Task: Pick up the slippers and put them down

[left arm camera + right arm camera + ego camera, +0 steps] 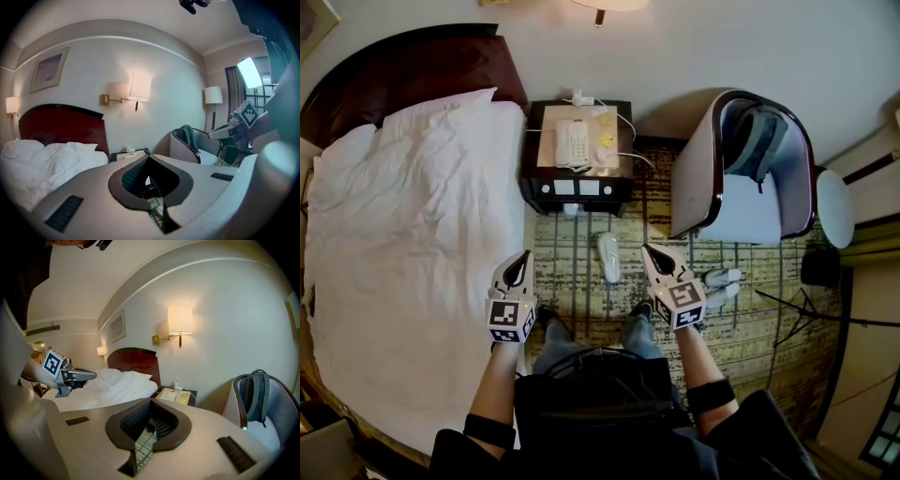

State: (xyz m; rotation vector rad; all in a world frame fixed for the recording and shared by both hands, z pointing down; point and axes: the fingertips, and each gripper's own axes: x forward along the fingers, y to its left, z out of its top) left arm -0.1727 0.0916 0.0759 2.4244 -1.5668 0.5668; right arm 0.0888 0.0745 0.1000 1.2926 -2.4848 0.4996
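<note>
Fingers: left gripper [523, 258] and right gripper [650, 253] both closed tip to tip, empty, held above the floor.
Slippers: one white slipper [608, 257] lies on the patterned carpet [769, 328] between the grippers, before the nightstand [534, 193]; two more white ones [721, 278], likely slippers, near the armchair [694, 187].
Risk: descending with jaws shut would only shove the slipper along the carpet.
Risk: a shallow pinch on the soft edge may slip out on the lift.

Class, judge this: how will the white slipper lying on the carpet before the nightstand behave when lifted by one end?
The white slipper looks thin and flat, so it is probably light and may droop when pinched at one end. Lying flat on the patterned carpet, it seems unlikely to roll; a push would likely just slide it.
</note>
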